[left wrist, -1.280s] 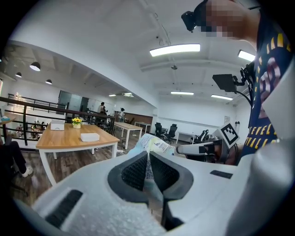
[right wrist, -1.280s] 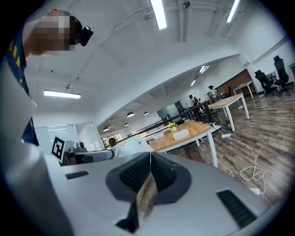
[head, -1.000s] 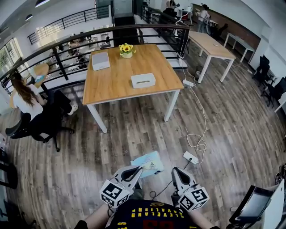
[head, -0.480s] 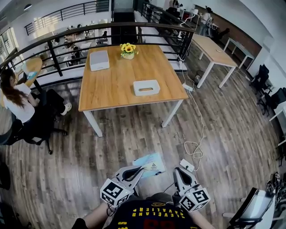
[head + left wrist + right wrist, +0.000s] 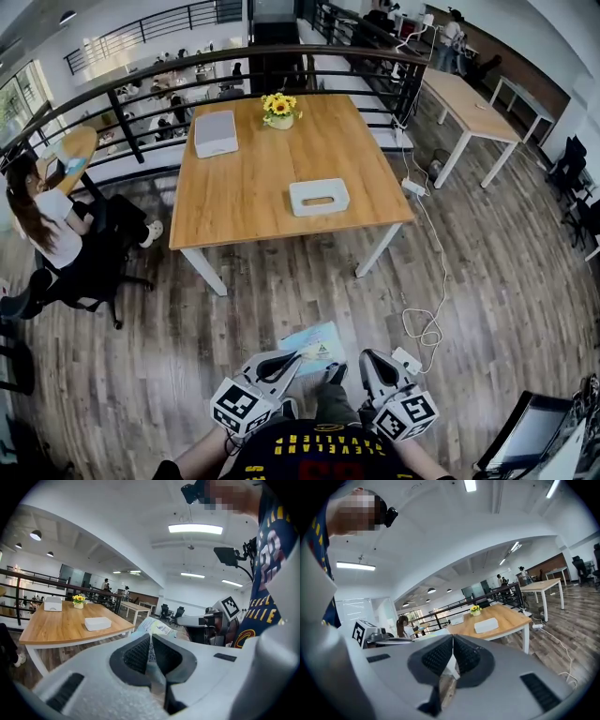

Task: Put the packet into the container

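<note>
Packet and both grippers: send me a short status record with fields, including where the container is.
packet: flat, light blue and white, held above the wood floor
left gripper: shut on packet
right gripper: shut, nothing between the jaws
container: white, slot on top, on the wooden table ahead, near its front edge
also on table: white box, yellow flowers at the far side
task state: packet not yet in container

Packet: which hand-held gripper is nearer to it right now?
Left. The left hand-held gripper is shut on the packet at its edge; the right hand-held gripper is shut and empty, off to the packet's right, not touching it.
</note>
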Available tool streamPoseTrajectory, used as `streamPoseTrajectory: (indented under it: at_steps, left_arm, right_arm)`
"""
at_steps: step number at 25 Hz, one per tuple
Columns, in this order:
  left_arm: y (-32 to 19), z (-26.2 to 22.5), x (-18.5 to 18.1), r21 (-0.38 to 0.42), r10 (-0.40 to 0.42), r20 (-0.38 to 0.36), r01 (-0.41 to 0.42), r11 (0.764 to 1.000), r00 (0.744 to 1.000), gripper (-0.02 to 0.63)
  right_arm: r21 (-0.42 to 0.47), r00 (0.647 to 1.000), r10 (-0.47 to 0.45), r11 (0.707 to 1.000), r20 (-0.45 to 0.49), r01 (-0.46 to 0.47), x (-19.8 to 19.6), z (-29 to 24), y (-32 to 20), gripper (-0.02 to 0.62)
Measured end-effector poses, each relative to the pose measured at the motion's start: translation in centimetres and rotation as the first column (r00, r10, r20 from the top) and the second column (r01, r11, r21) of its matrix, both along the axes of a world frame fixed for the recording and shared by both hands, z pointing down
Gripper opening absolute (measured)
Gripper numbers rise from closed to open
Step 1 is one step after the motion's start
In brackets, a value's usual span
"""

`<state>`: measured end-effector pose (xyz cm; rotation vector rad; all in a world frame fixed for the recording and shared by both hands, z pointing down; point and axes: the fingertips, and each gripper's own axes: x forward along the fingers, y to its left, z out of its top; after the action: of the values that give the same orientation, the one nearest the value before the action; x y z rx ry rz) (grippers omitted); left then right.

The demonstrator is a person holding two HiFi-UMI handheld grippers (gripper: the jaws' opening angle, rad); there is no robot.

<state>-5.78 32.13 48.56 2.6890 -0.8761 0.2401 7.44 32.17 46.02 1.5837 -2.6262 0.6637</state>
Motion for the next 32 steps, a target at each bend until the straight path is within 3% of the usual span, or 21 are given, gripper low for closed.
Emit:
streamPoseTrajectory:
  at_steps: [9, 17, 24, 32]
  left_arm:
    - [-9.9, -1.6, 6.1, 0.036, -0.086, 0.037, 0.084, 0.996, 0.996, 0.018]
    - [-15.1, -2.2, 10.4, 0.05, -0.152, 0.068, 0.149, 0.988, 0.986, 0.018]
    - [-18.1, -2.1, 11.9, 0.057, -0.176, 0.096, 0.171, 0.984, 0.98, 0.017]
    - [-22.0, -1.0, 11.1, 0.049, -0.204, 0.11, 0.2, 0.979, 0.973, 0.017]
  right_arm:
    - [0.04, 0.994, -0.098, 0.995, 0.051, 0.096, 4.9, -1.2, -11.1, 0.014]
    - [0.05, 0.984, -0.155, 0.987, 0.083, 0.151, 9.5, -1.2, -16.7, 0.014]
    - [0.044, 0.975, -0.195, 0.981, 0.108, 0.191, 10.4, -0.8, -19.8, 0.014]
    - [0.039, 0.971, -0.226, 0.974, 0.078, 0.223, 10.0, -0.5, -23.8, 0.014]
